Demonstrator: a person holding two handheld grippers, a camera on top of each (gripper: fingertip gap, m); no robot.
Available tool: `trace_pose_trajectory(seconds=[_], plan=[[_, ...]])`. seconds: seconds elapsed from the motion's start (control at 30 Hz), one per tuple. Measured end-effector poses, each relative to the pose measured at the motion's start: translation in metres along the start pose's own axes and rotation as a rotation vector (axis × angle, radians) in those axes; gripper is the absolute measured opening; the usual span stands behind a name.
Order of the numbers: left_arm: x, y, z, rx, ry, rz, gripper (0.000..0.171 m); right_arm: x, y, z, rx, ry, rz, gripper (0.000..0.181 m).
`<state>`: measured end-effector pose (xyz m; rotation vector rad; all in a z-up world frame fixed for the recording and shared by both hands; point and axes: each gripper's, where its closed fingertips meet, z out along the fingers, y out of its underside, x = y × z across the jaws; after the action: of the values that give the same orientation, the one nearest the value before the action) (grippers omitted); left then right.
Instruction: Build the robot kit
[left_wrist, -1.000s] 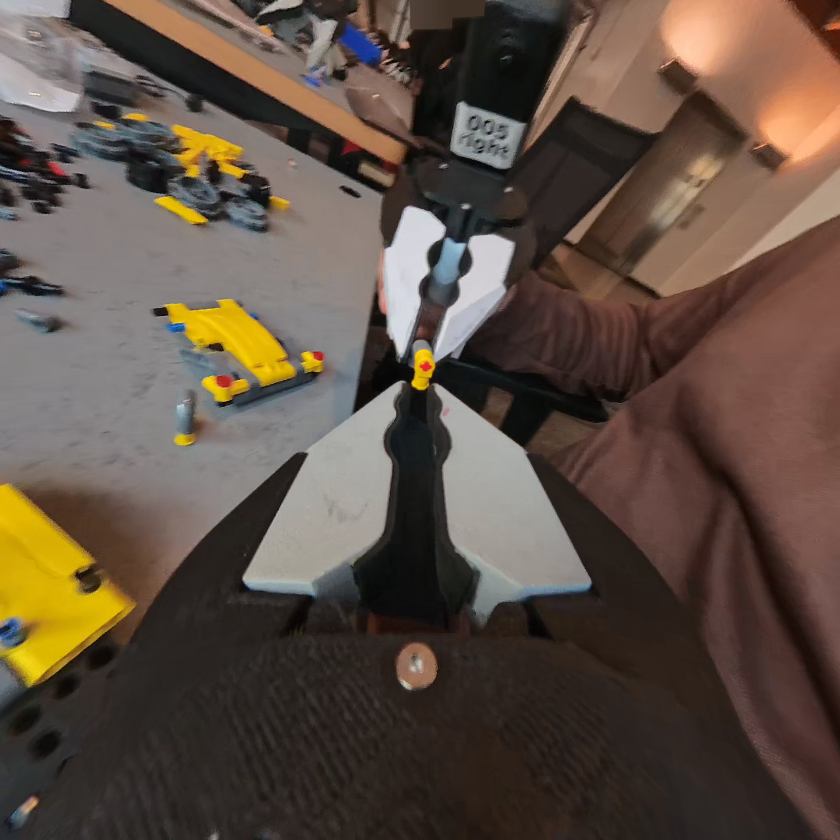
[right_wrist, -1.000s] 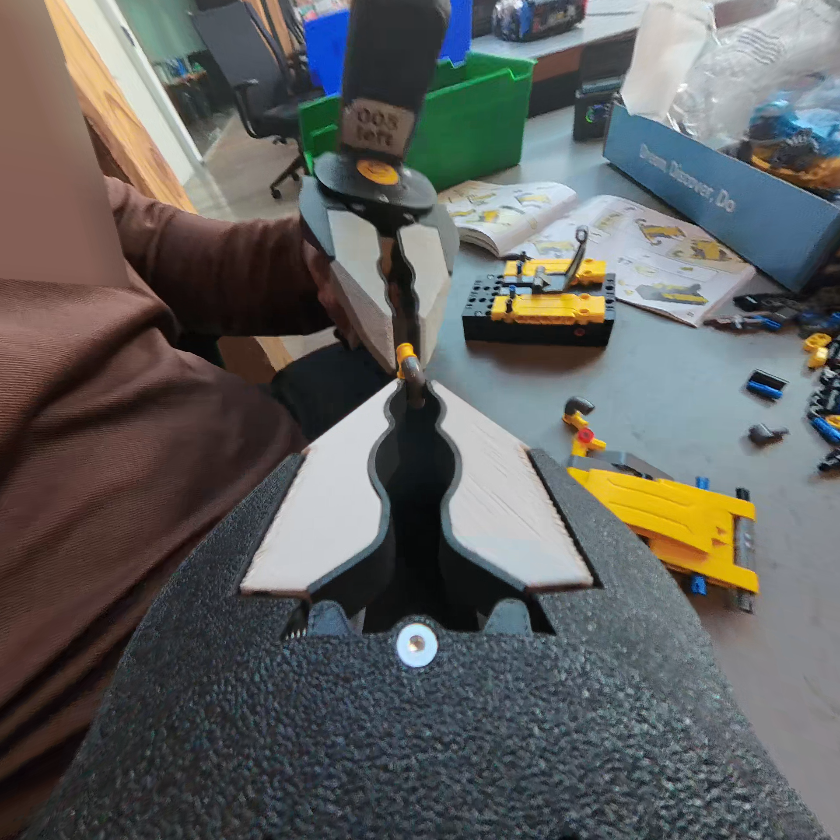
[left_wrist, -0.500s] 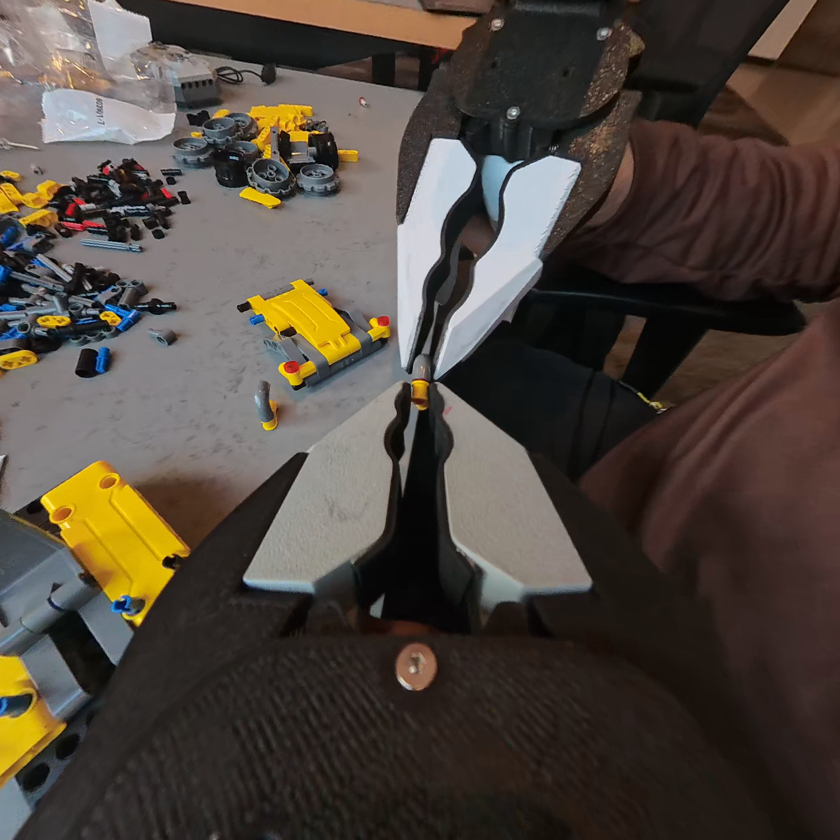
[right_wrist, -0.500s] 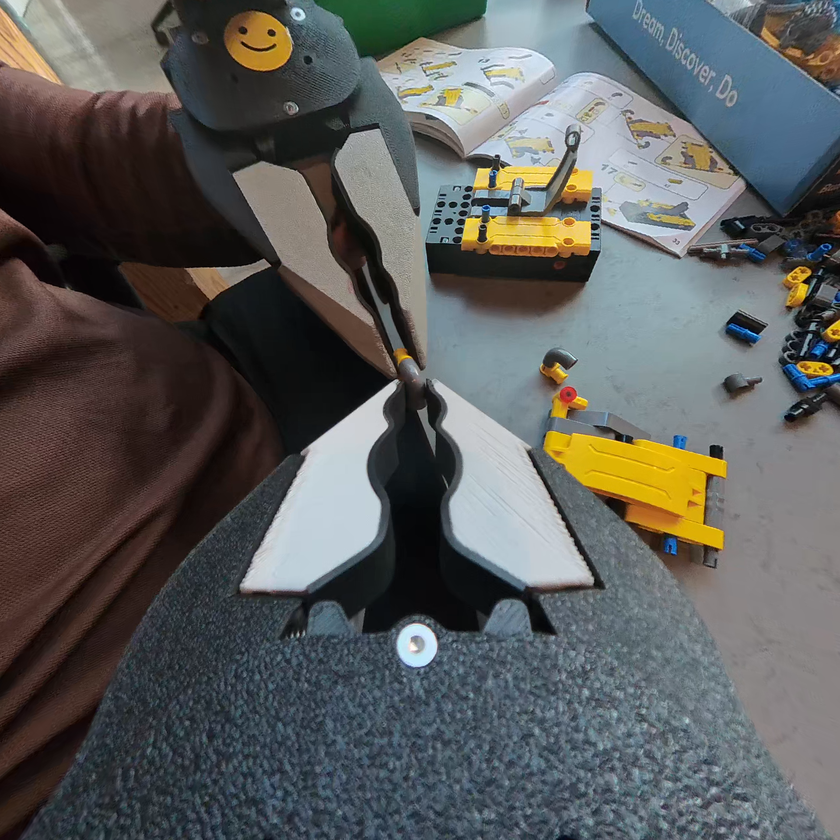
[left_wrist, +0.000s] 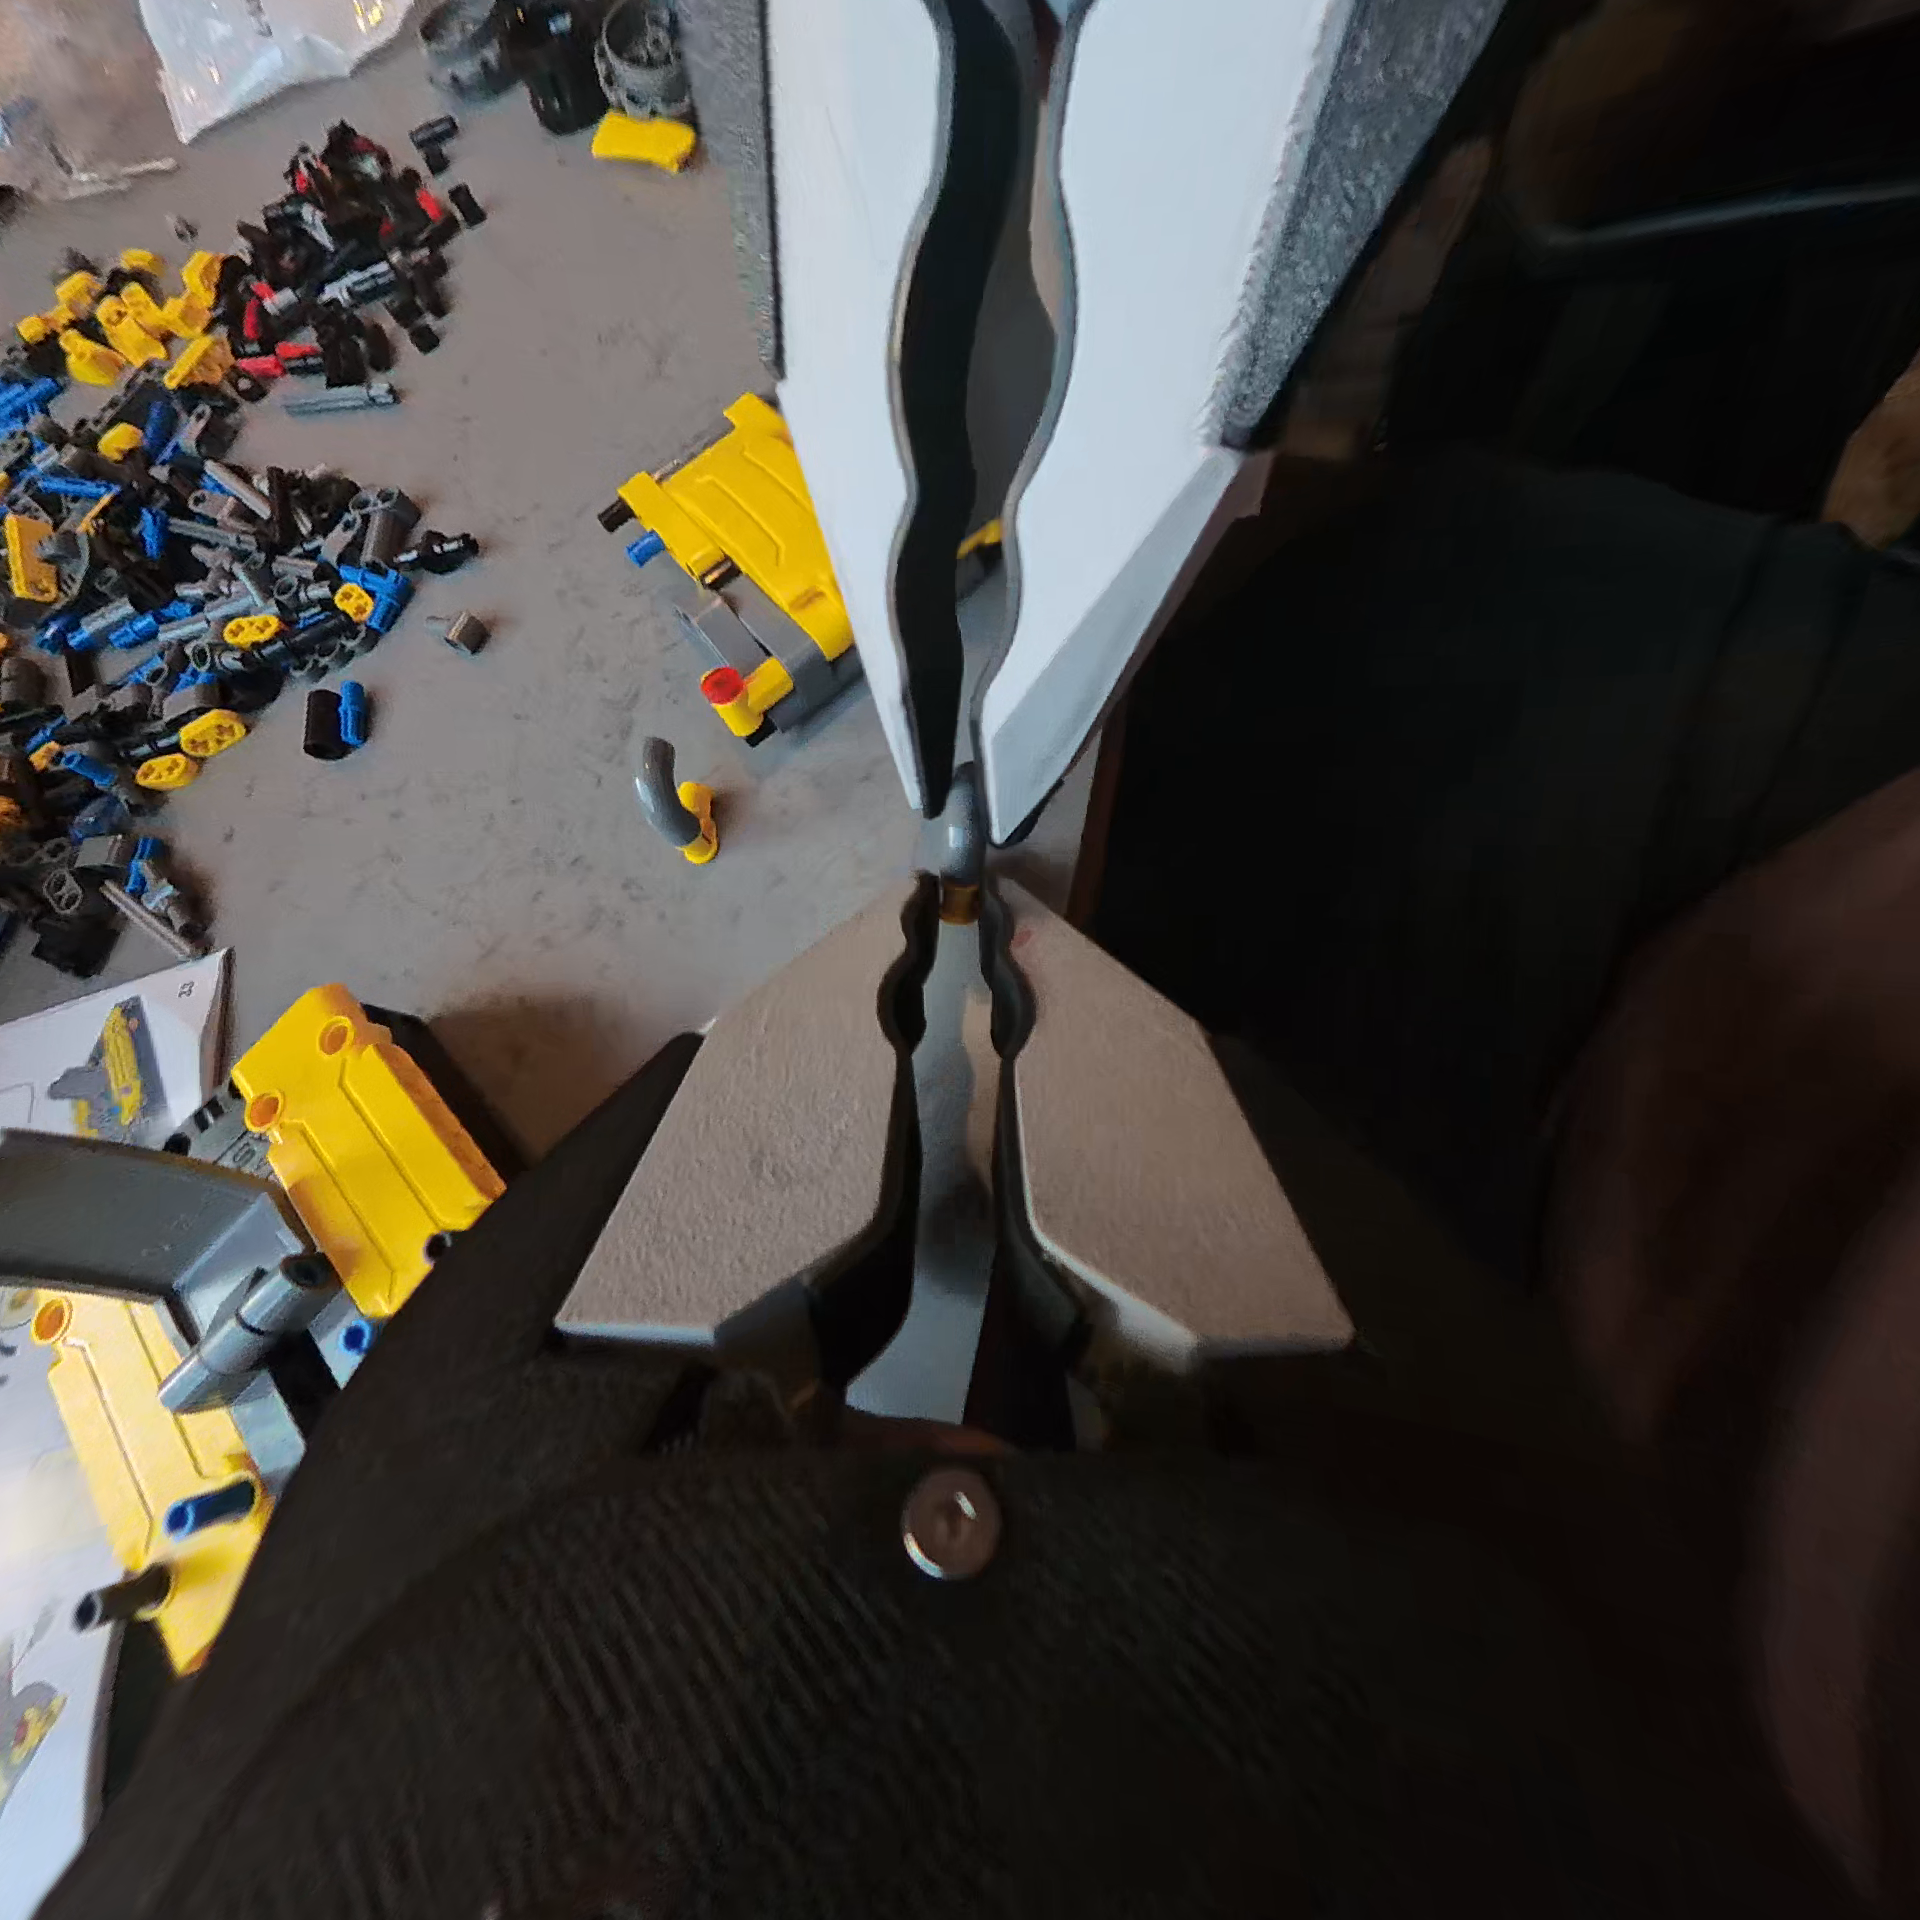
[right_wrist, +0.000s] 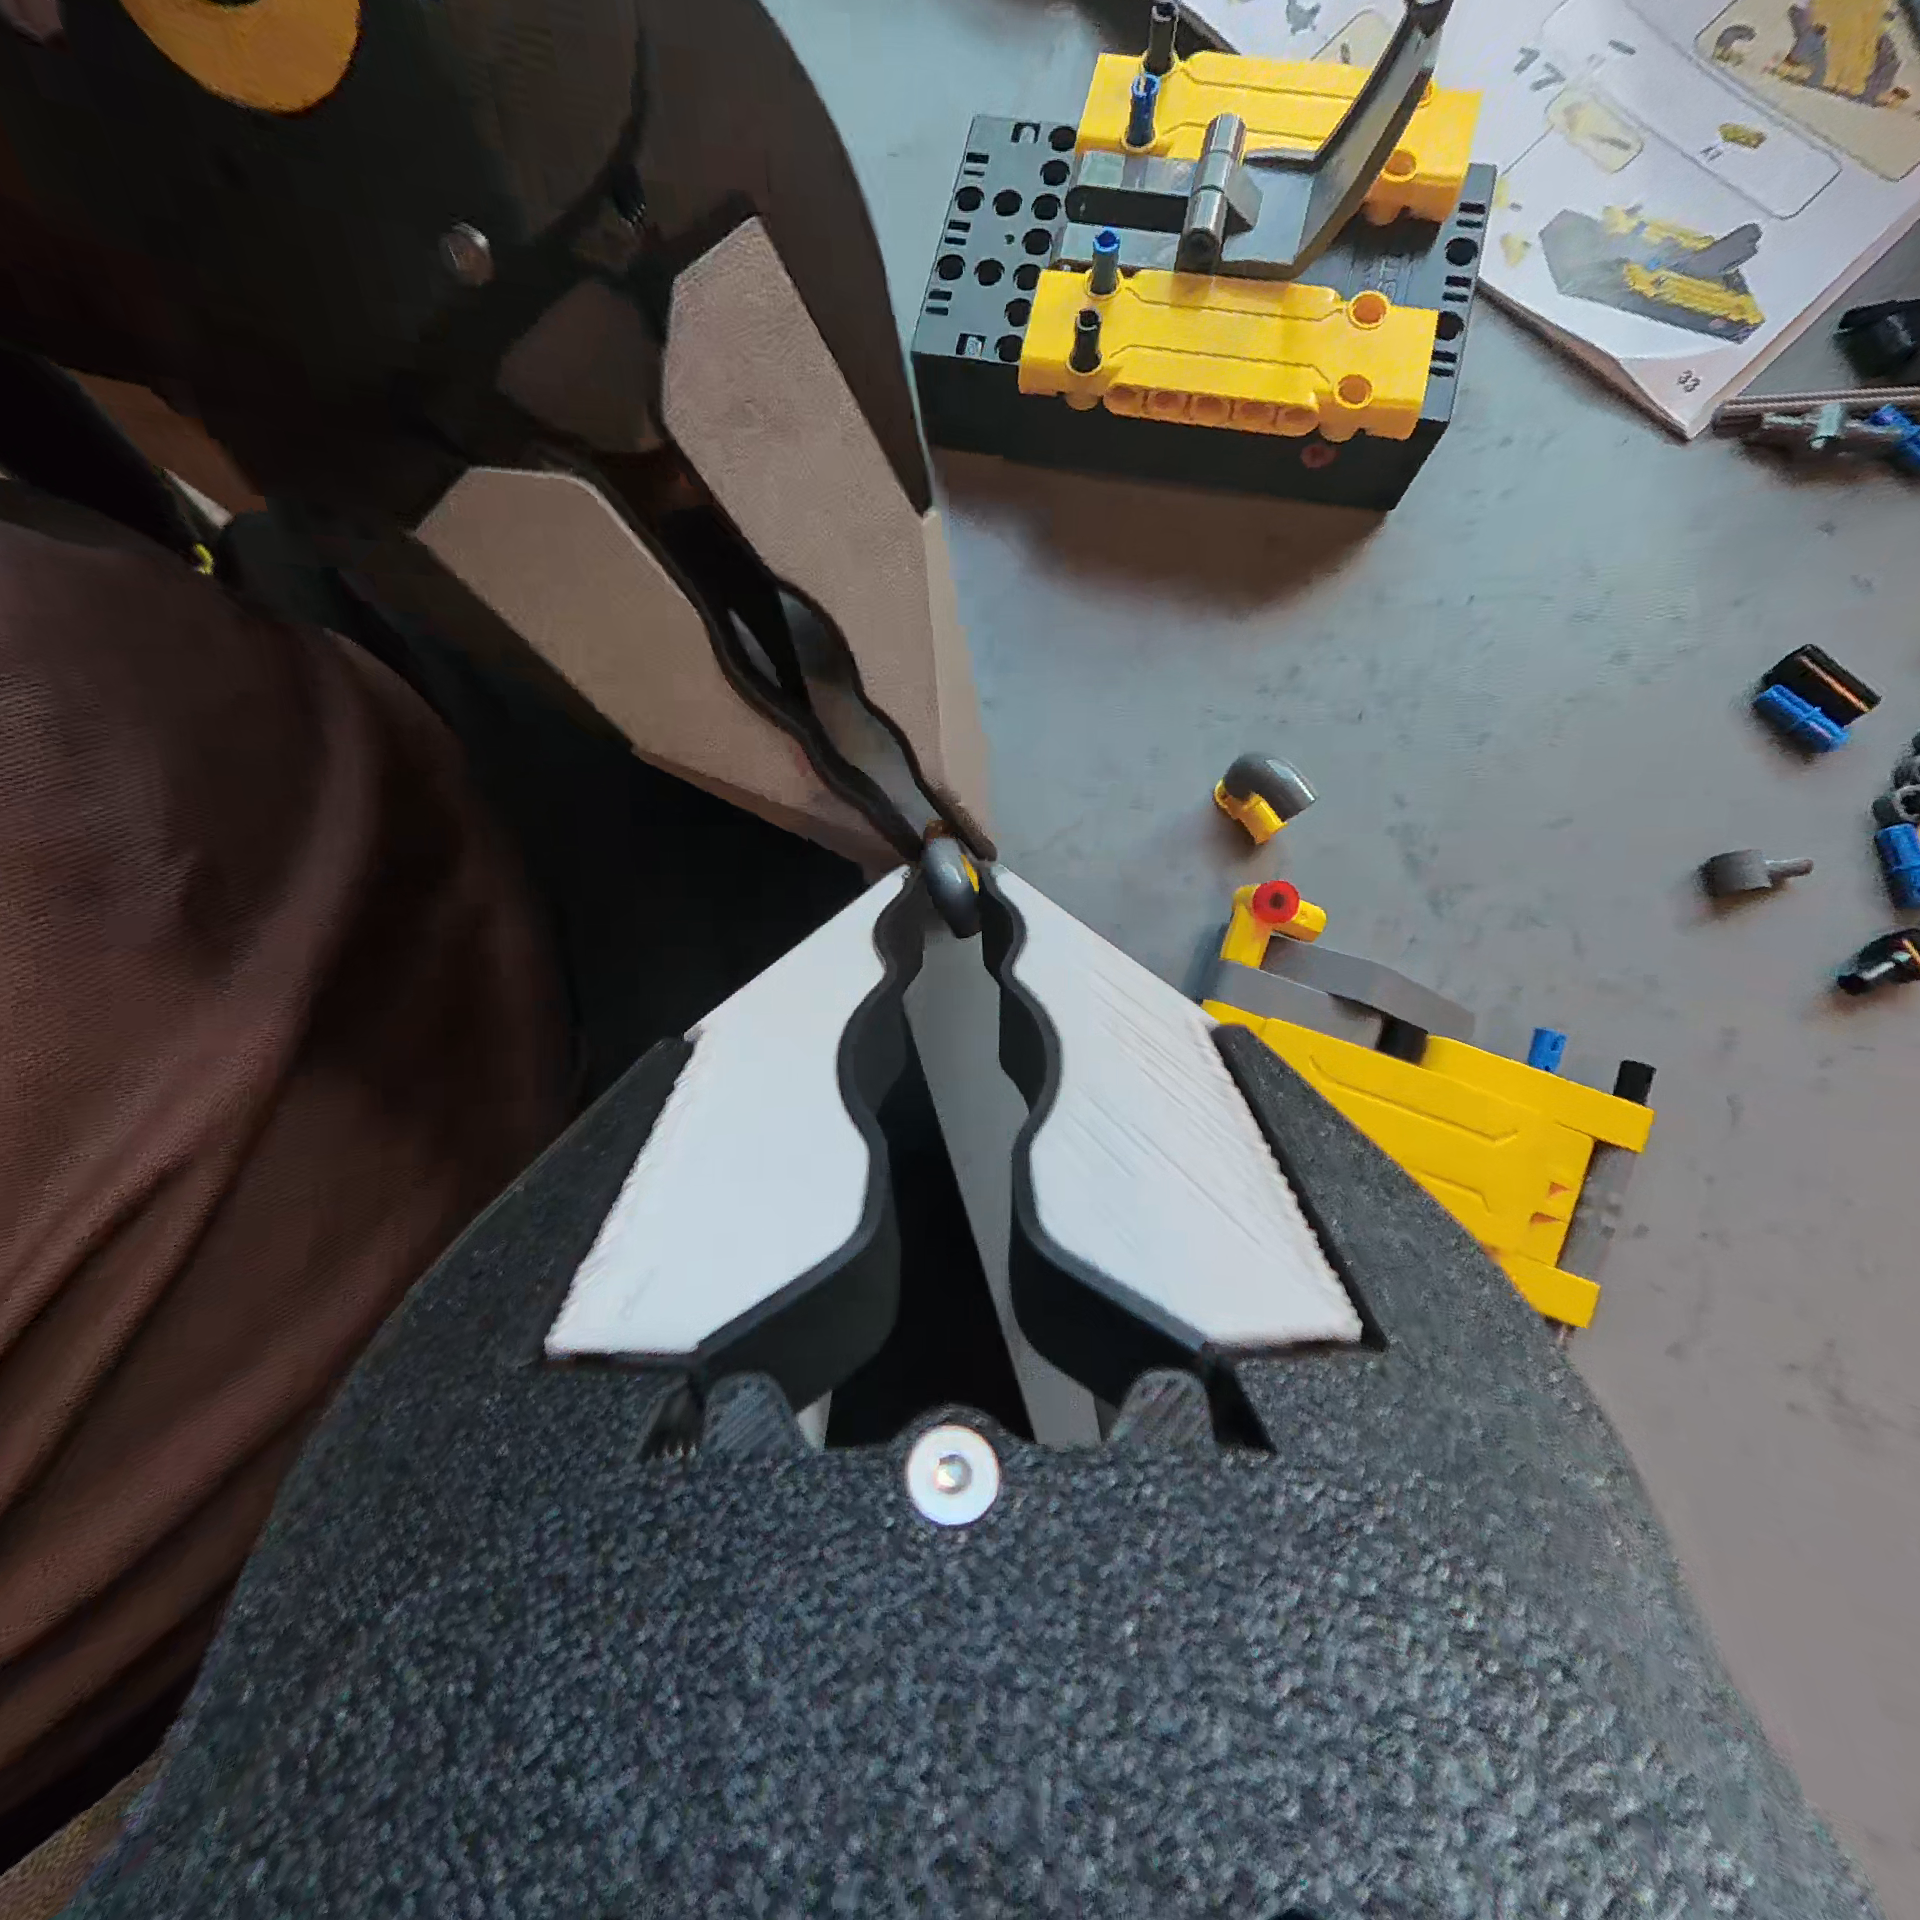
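Observation:
A small grey elbow piece with a yellow connector on its end hangs between the two grippers, tip to tip, just above the table's near edge. My left gripper is shut on the yellow end. My right gripper comes in from the top of the left wrist view and is shut on the grey end. In the right wrist view my right gripper pinches the grey elbow, and the left gripper meets it from the upper left.
On the grey table lie a yellow panel assembly, a second grey-and-yellow elbow, a black base with yellow panels, an open booklet and a pile of loose parts. A person's brown sleeve is close on the left. The grippers are tip to tip, or close to it.
Both grippers stayed tip to tip on the small piece while tilting down toward the table. The room behind has left the views and the tabletop now fills them.

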<state>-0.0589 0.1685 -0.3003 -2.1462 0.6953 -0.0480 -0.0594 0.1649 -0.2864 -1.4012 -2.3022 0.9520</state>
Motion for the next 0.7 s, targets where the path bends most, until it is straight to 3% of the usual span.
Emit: trace_pose_trajectory(seconds=[0.3, 0.7], plan=[[-0.005, 0.003, -0.001, -0.007, -0.005, -0.055, 0.005, 0.007, -0.007, -0.009, 0.024, -0.026, 0.05, 0.0], [-0.005, 0.005, -0.002, -0.014, 0.03, -0.121, 0.005, 0.001, -0.006, -0.001, -0.004, -0.022, 0.025, 0.0]])
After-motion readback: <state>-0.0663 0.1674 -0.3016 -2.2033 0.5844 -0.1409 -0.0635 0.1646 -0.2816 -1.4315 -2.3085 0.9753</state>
